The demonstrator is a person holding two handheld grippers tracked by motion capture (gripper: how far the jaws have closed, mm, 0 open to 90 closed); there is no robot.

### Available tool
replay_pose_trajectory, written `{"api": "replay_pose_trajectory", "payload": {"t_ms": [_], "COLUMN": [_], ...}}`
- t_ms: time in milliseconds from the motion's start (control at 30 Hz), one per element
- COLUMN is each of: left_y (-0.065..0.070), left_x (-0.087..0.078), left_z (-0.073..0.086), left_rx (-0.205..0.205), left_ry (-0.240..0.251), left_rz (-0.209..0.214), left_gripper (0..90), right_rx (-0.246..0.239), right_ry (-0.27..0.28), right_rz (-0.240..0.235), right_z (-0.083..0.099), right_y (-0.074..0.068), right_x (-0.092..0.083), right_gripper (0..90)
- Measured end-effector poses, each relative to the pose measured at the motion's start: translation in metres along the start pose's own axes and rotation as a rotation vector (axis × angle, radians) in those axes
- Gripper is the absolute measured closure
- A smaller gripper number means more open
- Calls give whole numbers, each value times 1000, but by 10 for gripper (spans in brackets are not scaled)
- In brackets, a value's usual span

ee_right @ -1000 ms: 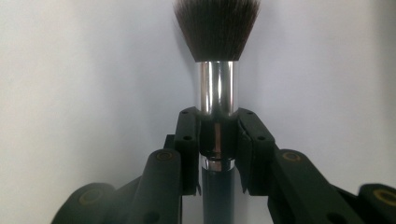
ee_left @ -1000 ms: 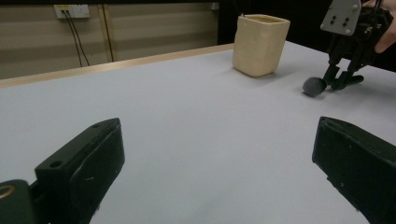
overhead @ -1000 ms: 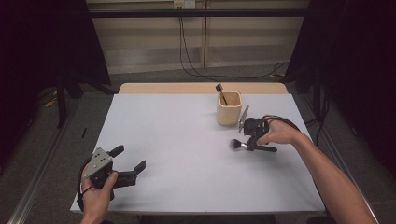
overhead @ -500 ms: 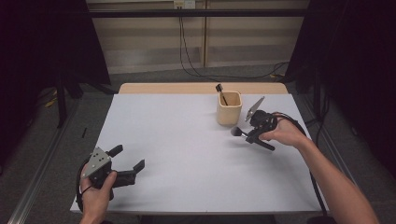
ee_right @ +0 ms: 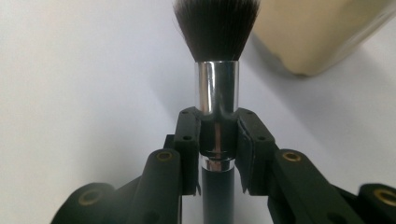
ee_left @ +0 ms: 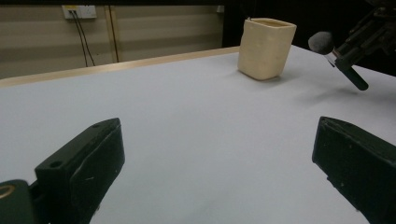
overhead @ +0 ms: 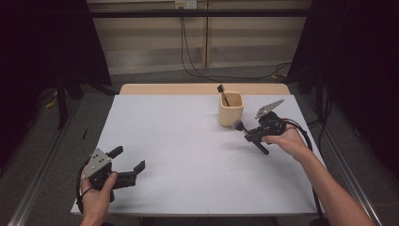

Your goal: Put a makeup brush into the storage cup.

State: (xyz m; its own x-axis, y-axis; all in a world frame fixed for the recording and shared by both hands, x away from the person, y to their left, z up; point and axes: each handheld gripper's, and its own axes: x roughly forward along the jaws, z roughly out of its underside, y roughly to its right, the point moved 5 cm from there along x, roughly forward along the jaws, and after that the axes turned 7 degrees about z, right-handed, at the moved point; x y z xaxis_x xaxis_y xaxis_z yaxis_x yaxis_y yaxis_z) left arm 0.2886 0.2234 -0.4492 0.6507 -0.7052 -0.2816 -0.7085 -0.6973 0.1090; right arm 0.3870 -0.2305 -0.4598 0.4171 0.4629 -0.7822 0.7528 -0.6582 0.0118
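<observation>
In the high view, we are holding the makeup brush clamped in our right hand-held gripper above the bench, just beside the beige cup. In the left gripper view, our left hand-held gripper is standing wide open with nothing between its jaws. In the right gripper view, the jaws are pressing on the brush's silver ferrule.

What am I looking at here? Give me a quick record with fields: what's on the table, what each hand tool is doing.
Surface: white table
Container: beige cup near the far edge, a dark-handled stick standing in it
Right gripper: shut on a makeup brush, clamped at the silver collar, bristles pointing toward the cup
Brush position: held off the table beside the cup, not in it
Left gripper: open, nothing between its jaws, near the table's front left corner
</observation>
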Motion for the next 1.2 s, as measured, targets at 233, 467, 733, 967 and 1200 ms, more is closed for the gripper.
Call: {"api": "replay_pose_trajectory", "payload": {"t_ms": [233,467,733,967,1200], "left_y": [0,0,0,0,1], "left_x": [0,0,0,-1,-1], "left_z": [0,0,0,0,-1], "left_rx": [-5,-13,-13,-9,-6], "left_ry": [-4,2,-1,1,9], "left_rz": [-3,-6,-2,-5,-7], "left_gripper": [24,24,24,24,24], "right_rx": [54,111,122,162,187], "right_ry": [110,244,380,495,589], "right_rz": [25,14,25,39,60], "right_z": [-1,0,-9,-19,-28], "right_y": [-3,-4,-5,-1,4], "right_x": [-4,-9,-20,-28,-37], "right_gripper": [727,727,726,726,726]}}
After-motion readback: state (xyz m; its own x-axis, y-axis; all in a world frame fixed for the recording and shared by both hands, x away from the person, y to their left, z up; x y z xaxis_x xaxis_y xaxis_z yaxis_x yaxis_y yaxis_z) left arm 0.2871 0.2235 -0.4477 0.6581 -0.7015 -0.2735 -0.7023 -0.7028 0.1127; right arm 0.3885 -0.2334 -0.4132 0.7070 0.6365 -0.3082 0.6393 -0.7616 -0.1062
